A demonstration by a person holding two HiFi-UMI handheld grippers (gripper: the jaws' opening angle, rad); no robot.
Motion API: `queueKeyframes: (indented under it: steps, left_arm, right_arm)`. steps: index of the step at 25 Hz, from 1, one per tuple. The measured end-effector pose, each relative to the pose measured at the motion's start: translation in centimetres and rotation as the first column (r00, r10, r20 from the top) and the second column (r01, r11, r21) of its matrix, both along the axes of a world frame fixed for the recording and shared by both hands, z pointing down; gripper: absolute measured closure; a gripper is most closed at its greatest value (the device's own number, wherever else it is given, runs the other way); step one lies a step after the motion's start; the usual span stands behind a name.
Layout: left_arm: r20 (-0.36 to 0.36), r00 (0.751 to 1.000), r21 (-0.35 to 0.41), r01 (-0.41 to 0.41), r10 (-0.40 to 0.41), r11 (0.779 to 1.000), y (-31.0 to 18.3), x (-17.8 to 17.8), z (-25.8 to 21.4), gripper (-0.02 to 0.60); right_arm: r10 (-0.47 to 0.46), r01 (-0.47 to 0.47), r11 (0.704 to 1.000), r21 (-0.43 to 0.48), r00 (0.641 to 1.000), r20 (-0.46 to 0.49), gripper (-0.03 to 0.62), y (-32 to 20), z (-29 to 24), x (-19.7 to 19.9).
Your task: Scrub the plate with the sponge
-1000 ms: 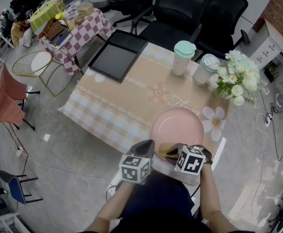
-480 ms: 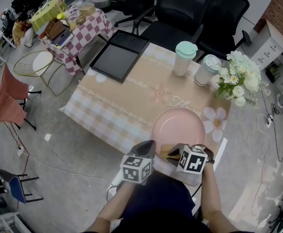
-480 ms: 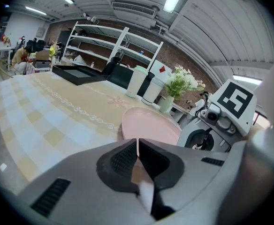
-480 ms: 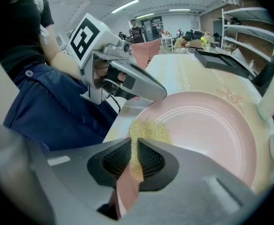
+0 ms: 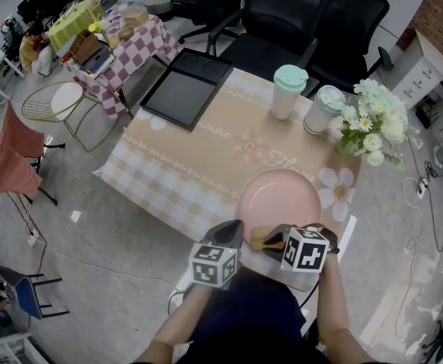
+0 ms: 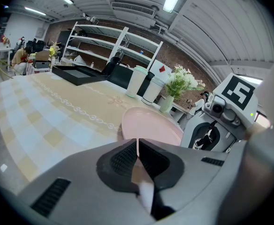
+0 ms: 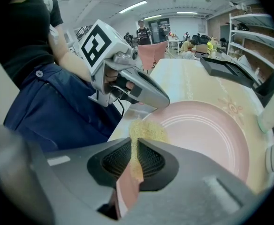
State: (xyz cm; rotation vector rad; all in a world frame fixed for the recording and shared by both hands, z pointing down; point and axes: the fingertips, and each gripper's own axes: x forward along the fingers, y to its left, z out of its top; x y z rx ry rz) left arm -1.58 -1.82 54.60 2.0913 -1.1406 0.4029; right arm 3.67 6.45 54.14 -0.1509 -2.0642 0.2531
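A round pink plate (image 5: 280, 196) lies on the near right part of the checked tablecloth (image 5: 168, 169). My right gripper (image 5: 269, 239) is shut on a yellow sponge (image 5: 260, 237), which rests on the plate's near rim. In the right gripper view the sponge (image 7: 147, 130) sticks out past the shut jaws onto the plate (image 7: 207, 135). My left gripper (image 5: 232, 227) is shut with nothing in it. Its tip sits at the plate's near left rim, close beside the sponge. In the left gripper view the plate (image 6: 151, 124) lies just beyond the jaw tips.
A black tray (image 5: 182, 88) lies at the table's far left. A mint-lidded cup (image 5: 287, 89), a white cup (image 5: 320, 108) and a flower bunch (image 5: 373, 120) stand at the far right. Black chairs (image 5: 282, 10) stand behind the table. The person's lap is against the near edge.
My right gripper has shifted slightly to the right with the sponge. The left gripper and the plate stay put.
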Motion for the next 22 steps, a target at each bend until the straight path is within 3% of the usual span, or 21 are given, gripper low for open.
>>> queueKeyframes:
  steps: [5,9,22]
  left_arm:
    - [-0.001,1.000,0.001,-0.003,0.003,1.000,0.0,0.1,0.0,0.560]
    - [-0.003,1.000,0.001,-0.005,0.005,1.000,0.0,0.1,0.1,0.560]
    - [-0.005,1.000,-0.001,-0.004,0.004,1.000,0.0,0.1,0.1,0.560]
  right_arm:
    - [0.009,-0.009,0.999,0.053,1.000,0.009,0.553,-1.5,-1.4,0.5]
    - [0.073,-0.075,0.983,0.165,0.997,0.017,0.553,-5.0,-2.5,1.3]
    - [0.187,-0.154,0.866,0.476,0.982,-0.021,0.553,-13.3,-2.5,3.2]
